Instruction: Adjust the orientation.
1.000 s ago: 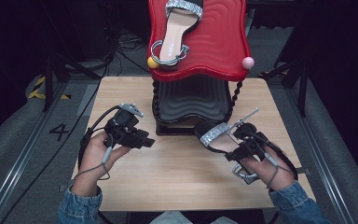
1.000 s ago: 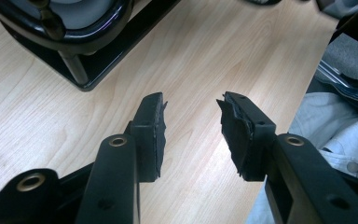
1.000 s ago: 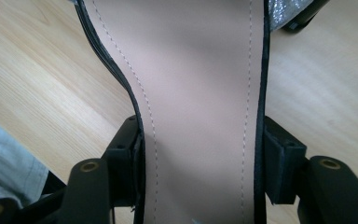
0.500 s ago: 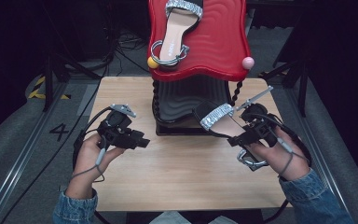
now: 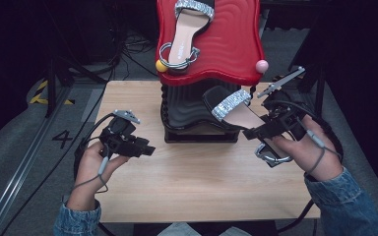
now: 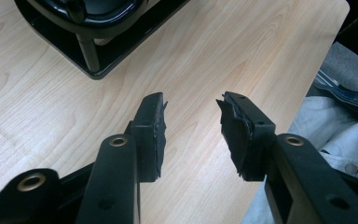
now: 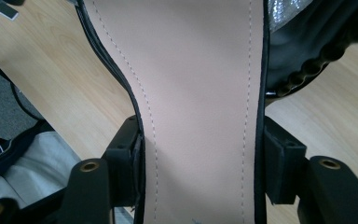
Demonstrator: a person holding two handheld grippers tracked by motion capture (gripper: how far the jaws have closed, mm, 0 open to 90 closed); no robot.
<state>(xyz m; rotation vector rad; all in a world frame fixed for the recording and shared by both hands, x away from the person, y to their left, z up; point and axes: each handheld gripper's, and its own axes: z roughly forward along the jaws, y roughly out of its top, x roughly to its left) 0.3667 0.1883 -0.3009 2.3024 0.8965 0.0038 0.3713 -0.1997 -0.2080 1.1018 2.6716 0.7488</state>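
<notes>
Two tiers make up the wavy-edged shoe rack on my light wooden counter [image 5: 192,191]: a glossy red plastic upper shelf [image 5: 231,44] and a black ribbed lower shelf [image 5: 187,110], joined by twisted black posts. On the red shelf lies one flat sandal with a beige insole, a silver glitter toe band and a silver ankle ring [image 5: 184,34]. Small round knobs cap the front corners of that shelf, a yellow one [image 5: 161,66] and a pink one [image 5: 261,66].

The matching second sandal with black sole edge and glitter band [image 5: 229,105] sits in my right tongs [image 5: 256,132], which are clenched across its waist. In the right gripper view the jaws press the black edges on both sides of the smooth beige insole [image 7: 200,93], which carries a line of fine stitching down each side. The toe end of this sandal reaches in over the black lower shelf, just under the red shelf's front lip; whether it touches the black shelf I cannot tell. Its silver ankle ring [image 5: 274,158] hangs beneath my right hand.

My left tongs [image 5: 145,150] are released, jaws standing apart with bare wood grain between them, low over the counter to the left of the rack. The left gripper view shows worn, ragged black pads [image 6: 154,133] and the rack's black base frame [image 6: 93,60].
</notes>
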